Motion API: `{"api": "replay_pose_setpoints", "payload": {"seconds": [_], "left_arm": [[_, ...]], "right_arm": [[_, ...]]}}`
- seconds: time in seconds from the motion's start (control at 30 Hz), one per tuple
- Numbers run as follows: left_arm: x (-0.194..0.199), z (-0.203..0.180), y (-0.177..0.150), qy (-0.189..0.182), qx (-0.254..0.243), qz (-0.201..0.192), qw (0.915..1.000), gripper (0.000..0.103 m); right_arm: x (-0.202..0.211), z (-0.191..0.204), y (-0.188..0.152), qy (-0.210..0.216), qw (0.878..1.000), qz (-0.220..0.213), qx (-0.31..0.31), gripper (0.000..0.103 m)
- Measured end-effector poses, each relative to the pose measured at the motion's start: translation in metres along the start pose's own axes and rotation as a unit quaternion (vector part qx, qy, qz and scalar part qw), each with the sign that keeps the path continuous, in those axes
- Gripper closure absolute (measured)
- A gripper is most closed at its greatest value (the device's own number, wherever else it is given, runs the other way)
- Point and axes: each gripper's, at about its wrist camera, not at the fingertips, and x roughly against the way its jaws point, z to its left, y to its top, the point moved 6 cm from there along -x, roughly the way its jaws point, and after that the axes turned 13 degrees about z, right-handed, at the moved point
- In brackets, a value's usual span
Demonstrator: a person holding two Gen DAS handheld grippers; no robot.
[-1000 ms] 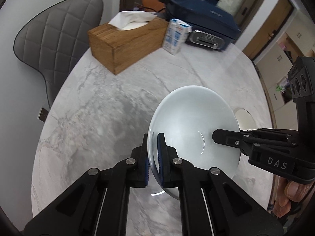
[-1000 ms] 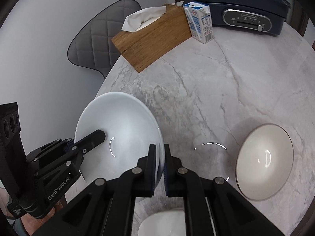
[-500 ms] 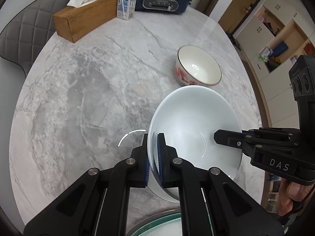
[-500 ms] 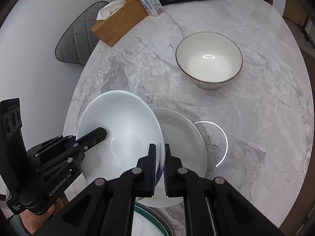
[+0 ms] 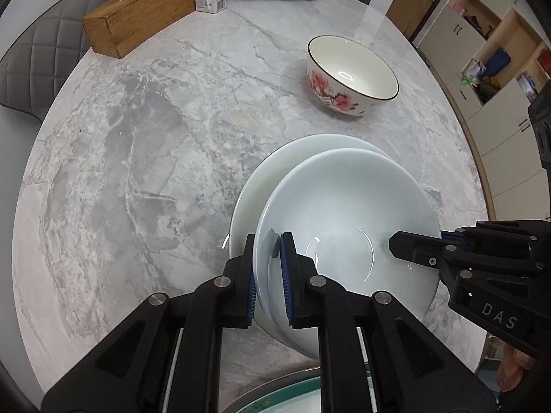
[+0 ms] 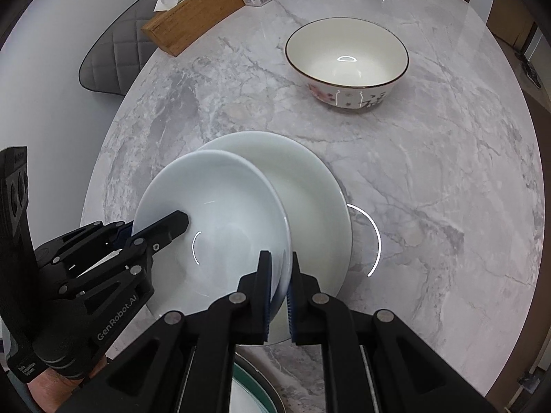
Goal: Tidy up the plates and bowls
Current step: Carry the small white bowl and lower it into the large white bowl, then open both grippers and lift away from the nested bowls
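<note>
1. Both tools pinch one white bowl [image 5: 344,213]: my left tool [image 5: 268,268] on its near-left rim, my right tool [image 6: 279,275] on the opposite rim. It hangs tilted over the white plate [image 6: 310,186] on the table [image 5: 137,144].
2. Risk: uneven release, so the rim chips the plate or the bowl skids.
3. Teal-rimmed plate [image 6: 251,378] sits just beneath my tools; could knock it.
4. Floral bowl [image 5: 351,75] sits well apart.

Matte black plastic on both, left gripper [image 5: 268,268] and right gripper [image 6: 279,285]. Blue ribbed pads [image 5: 285,275] inside the fingers, silver round pivot screws on the linkages. White "DAS" lettering lower right, "GenRobot.AI" lower left. Bit of bare skin at the bottom corners.
</note>
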Motion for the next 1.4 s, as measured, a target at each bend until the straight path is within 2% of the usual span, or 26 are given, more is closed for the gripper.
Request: {"api": "replay_pose_setpoints", "payload": {"seconds": [0.23,0.37,0.4,0.87,1.03,1.1,1.2,1.23,1.3,1.33,1.4], "left_arm": [[-0.010,-0.002,0.007,0.015,-0.002,-0.001,0.9999,0.092],[-0.012,-0.002,0.010,0.018,-0.001,-0.001,0.9998,0.092],[-0.012,-0.002,0.011,0.018,0.000,-0.002,0.9998,0.091],[-0.013,0.000,0.016,0.010,0.007,-0.011,0.9999,0.091],[-0.009,0.002,0.014,0.003,0.007,-0.019,0.9998,0.090],[-0.006,0.001,0.014,-0.006,0.006,-0.022,0.9997,0.085],[-0.001,-0.002,0.013,-0.019,-0.001,-0.028,0.9994,0.068],[0.002,-0.005,0.012,-0.027,-0.004,-0.031,0.9991,0.053],[0.010,-0.008,0.012,-0.020,-0.010,-0.045,0.9987,0.041],[0.013,-0.006,0.013,-0.014,-0.008,-0.049,0.9987,0.029],[0.017,0.000,0.015,-0.019,0.001,-0.052,0.9985,0.025]], "right_arm": [[-0.015,-0.003,0.004,-0.009,1.000,0.010,-0.001,0.092],[-0.020,-0.004,0.002,-0.007,1.000,0.016,0.000,0.086],[-0.019,-0.005,0.002,-0.007,1.000,0.016,0.000,0.083],[-0.006,-0.006,0.006,-0.006,1.000,-0.006,0.004,0.075],[-0.003,-0.009,0.007,-0.009,1.000,-0.012,-0.001,0.065],[-0.001,-0.010,0.008,-0.006,1.000,-0.014,-0.003,0.064],[0.006,-0.011,0.007,0.000,1.000,-0.022,-0.005,0.061],[0.009,-0.011,0.007,0.005,1.000,-0.026,-0.008,0.058],[0.018,-0.013,0.008,0.022,0.999,-0.039,-0.016,0.047],[0.024,-0.015,0.008,0.030,0.998,-0.049,-0.021,0.043],[0.040,-0.019,0.010,0.044,0.996,-0.073,-0.028,0.033]]}}
